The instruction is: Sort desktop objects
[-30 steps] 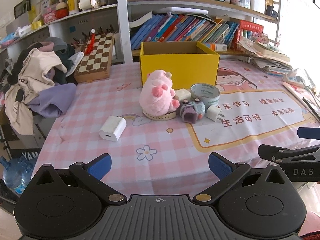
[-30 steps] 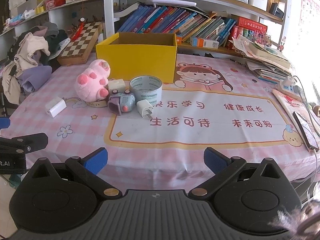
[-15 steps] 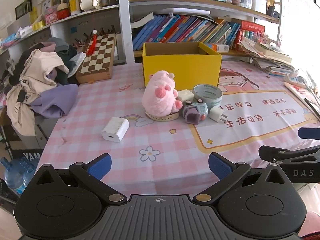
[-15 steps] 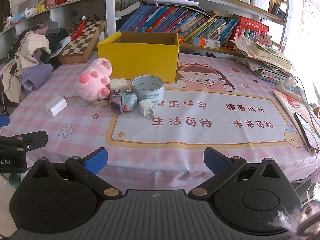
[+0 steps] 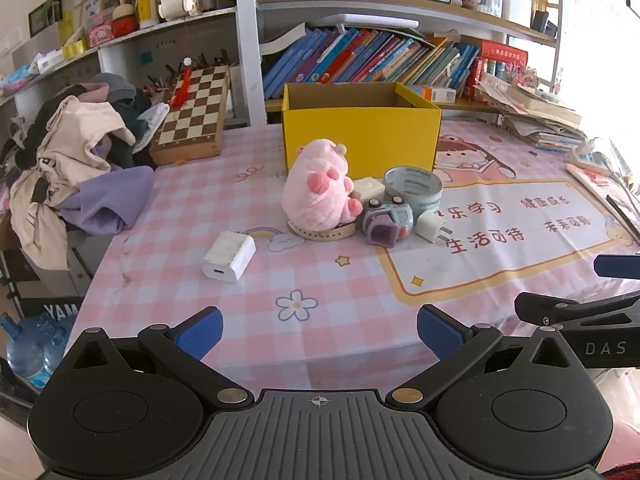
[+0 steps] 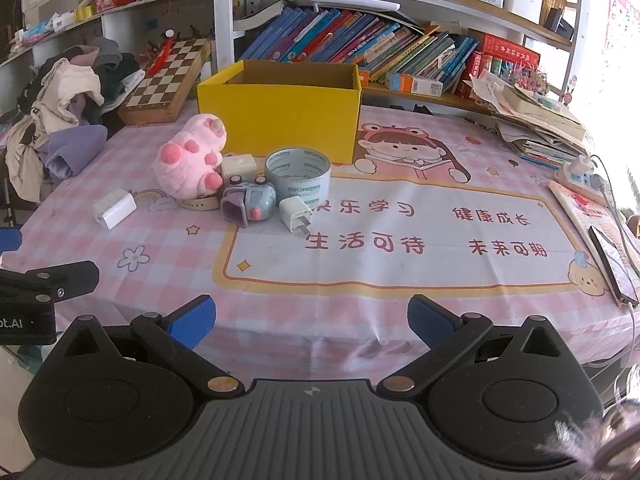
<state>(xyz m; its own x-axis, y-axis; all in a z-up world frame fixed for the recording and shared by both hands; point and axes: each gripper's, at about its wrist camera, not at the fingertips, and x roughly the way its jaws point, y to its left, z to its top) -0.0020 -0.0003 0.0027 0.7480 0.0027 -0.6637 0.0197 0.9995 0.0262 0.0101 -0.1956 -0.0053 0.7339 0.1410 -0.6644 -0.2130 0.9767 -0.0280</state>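
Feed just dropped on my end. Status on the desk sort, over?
Both grippers, left and right, open and empty, short of the table. Plush pig, tape roll, chargers all outside the yellow box. Nothing in the way.

The pink toy [image 5: 316, 192] looks soft, fuzzy plush. The yellow box [image 5: 360, 136] is matt cardboard, and the tape roll [image 6: 298, 172] has a glossy grey film. Both chargers [image 5: 229, 256] [image 6: 295, 213] are smooth white plastic. The tablecloth [image 6: 400, 272] has a slight sheen with creases; the chessboard [image 5: 192, 116] is wood.
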